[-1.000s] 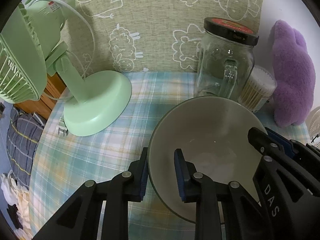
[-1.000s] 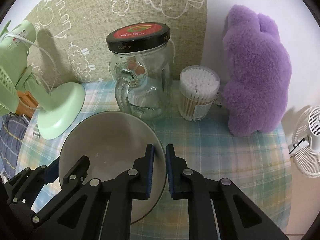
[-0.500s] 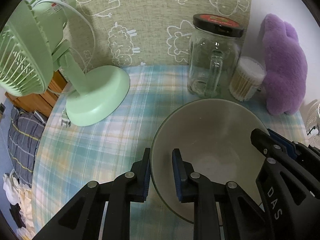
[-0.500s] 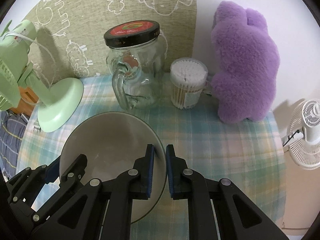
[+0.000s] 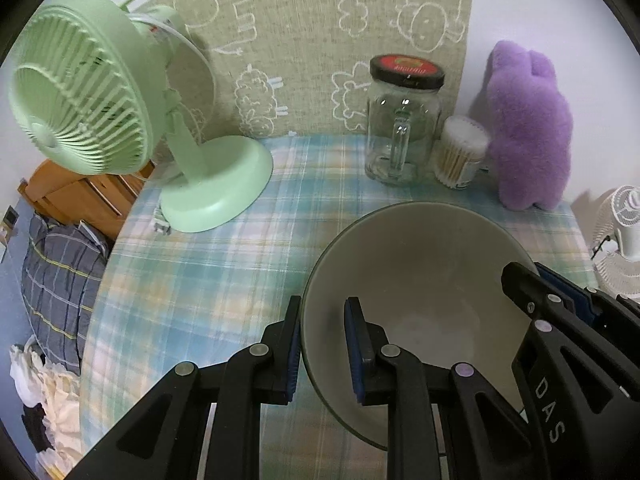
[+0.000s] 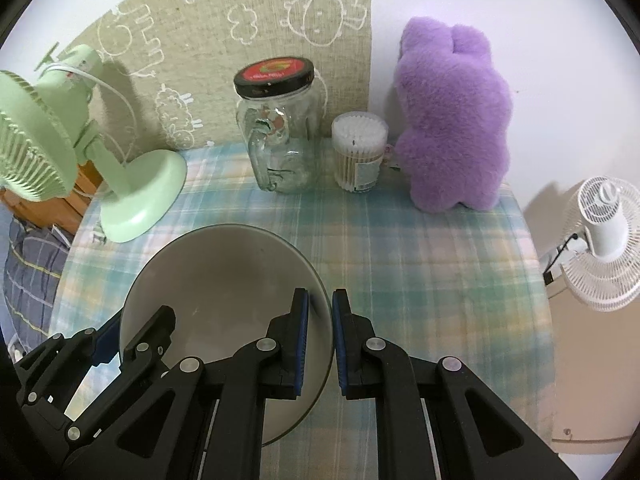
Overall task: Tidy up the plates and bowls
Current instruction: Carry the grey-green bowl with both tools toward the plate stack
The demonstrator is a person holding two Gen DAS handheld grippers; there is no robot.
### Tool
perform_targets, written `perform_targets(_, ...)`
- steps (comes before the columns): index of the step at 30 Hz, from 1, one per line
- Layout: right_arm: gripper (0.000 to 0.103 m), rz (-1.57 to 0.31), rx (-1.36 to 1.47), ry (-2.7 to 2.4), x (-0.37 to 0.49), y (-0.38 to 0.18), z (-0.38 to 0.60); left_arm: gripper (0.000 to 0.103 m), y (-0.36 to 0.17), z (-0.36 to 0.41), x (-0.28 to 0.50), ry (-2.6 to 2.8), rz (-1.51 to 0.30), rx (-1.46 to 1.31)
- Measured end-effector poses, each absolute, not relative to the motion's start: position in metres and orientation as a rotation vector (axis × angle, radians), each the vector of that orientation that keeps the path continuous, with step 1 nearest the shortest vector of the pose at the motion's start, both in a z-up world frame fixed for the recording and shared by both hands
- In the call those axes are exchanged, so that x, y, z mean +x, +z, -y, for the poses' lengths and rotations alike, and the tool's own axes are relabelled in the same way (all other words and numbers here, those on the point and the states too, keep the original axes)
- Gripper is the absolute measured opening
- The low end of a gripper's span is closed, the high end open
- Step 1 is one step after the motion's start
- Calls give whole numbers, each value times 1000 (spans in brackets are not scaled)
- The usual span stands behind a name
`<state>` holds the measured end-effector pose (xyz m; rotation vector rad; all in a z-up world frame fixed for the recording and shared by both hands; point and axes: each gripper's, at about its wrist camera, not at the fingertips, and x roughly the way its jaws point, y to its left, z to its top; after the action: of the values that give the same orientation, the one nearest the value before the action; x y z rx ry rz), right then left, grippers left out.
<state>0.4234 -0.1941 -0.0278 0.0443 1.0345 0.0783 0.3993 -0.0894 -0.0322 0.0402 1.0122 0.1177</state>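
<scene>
A large grey-beige bowl [image 5: 424, 280] is held above the plaid tablecloth by both grippers. My left gripper [image 5: 322, 344] is shut on the bowl's left rim, one finger inside and one outside. My right gripper [image 6: 320, 332] is shut on the bowl's right rim; the bowl also shows in the right wrist view [image 6: 224, 280]. Each gripper shows at the edge of the other's view. The bowl is empty.
A green desk fan [image 5: 120, 120] stands at the back left. A glass jar with a red and black lid [image 5: 404, 120], a tub of cotton swabs [image 5: 460, 156] and a purple plush toy [image 5: 528, 128] line the back. A white fan [image 6: 600, 240] stands off the table's right edge.
Both grippers, with the bowl, have pulled back and risen from the back objects, which look smaller and farther. The grips on the rim are unchanged.
</scene>
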Motion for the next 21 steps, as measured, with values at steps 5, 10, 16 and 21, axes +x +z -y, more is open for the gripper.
perform_targets(5, 15, -1018, 57, 59, 400, -6, 197, 18, -7, 90, 376, 96, -977, 46)
perform_targets(10, 15, -979, 69, 25, 370, 24, 198, 18, 18, 90, 351, 64, -935, 64)
perform_targets(16, 15, -948, 81, -3, 334, 48, 196, 17, 39, 85, 318, 53, -910, 62)
perform_targets(21, 15, -925, 96, -9, 299, 65, 189, 17, 53, 76, 288, 36, -886, 70)
